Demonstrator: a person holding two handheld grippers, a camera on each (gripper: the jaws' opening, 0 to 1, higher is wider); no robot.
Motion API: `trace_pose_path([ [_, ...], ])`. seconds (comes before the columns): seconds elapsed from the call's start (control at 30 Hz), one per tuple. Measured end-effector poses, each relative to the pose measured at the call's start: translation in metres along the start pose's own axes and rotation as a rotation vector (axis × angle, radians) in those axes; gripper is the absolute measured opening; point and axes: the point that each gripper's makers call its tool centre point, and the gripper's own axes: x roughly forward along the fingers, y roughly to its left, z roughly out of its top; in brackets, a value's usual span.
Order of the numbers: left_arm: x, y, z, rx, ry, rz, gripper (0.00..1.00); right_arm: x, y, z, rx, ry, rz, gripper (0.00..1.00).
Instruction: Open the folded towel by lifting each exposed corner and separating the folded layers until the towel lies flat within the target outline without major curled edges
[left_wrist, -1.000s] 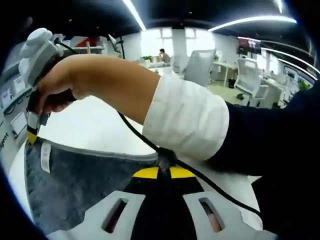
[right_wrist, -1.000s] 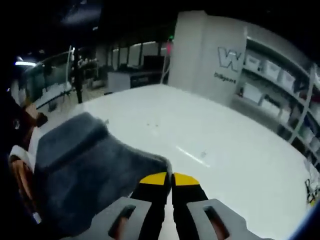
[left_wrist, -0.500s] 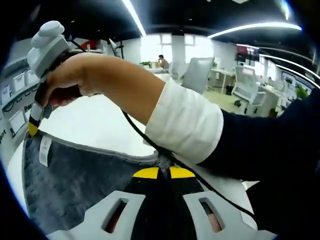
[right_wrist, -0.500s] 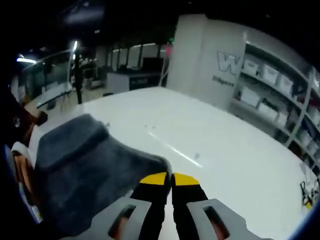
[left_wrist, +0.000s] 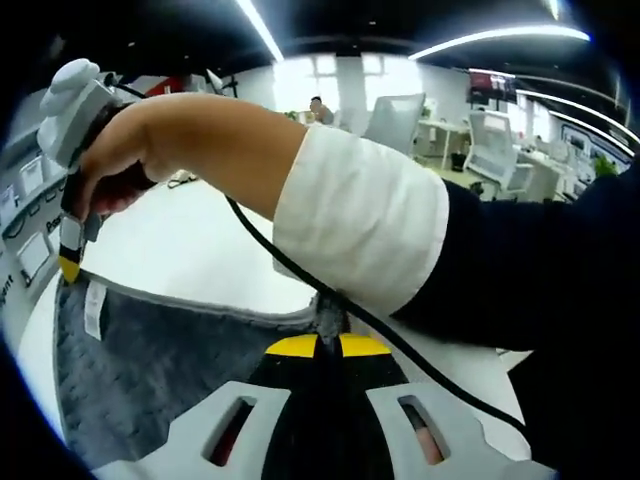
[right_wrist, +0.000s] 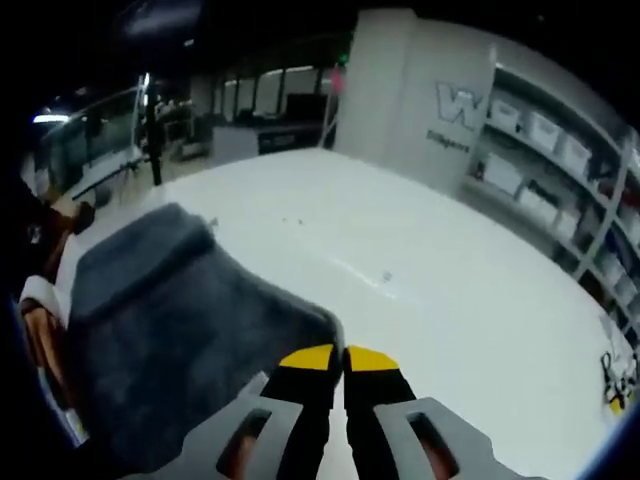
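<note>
A dark grey towel (left_wrist: 170, 370) hangs stretched between both grippers above the white table (left_wrist: 190, 250). My left gripper (left_wrist: 320, 345) is shut on one corner of it, the cloth bunched at the yellow tips. The right gripper (left_wrist: 68, 262) comes in at the far left, held by a hand (left_wrist: 115, 165), and is shut on the other corner beside a white label (left_wrist: 95, 308). In the right gripper view my right gripper (right_wrist: 338, 357) is shut on the towel (right_wrist: 170, 320), which drapes away to the left over the table (right_wrist: 420, 300).
A person's arm in a white cuff (left_wrist: 365, 230) and dark sleeve (left_wrist: 540, 270) crosses the left gripper view, a black cable (left_wrist: 300, 285) trailing under it. Shelves with bins (right_wrist: 560, 170) stand at the right. Office chairs (left_wrist: 395, 120) are far behind.
Both views have shifted slightly with the hands. The right gripper has dropped a little, bringing its towel corner lower. Both grips are unchanged.
</note>
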Motion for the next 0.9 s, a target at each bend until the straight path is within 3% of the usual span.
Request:
trace_pose_path([
  [0.43,0.022,-0.006,0.014,0.030,0.010,-0.017,0.05,-0.016,-0.018,-0.024,-0.007,0.034,-0.028,0.00],
  [0.57,0.029,-0.010,0.018,0.046,0.012,-0.019,0.05,-0.021,-0.035,-0.026,0.001,0.033,-0.032,0.00],
  [0.77,0.042,-0.010,0.025,0.041,0.005,-0.040,0.05,-0.032,-0.039,-0.032,-0.003,0.033,-0.036,0.00],
  [0.9,0.052,-0.011,0.030,0.041,0.000,-0.043,0.05,-0.039,-0.054,-0.037,-0.001,0.040,-0.056,0.00],
])
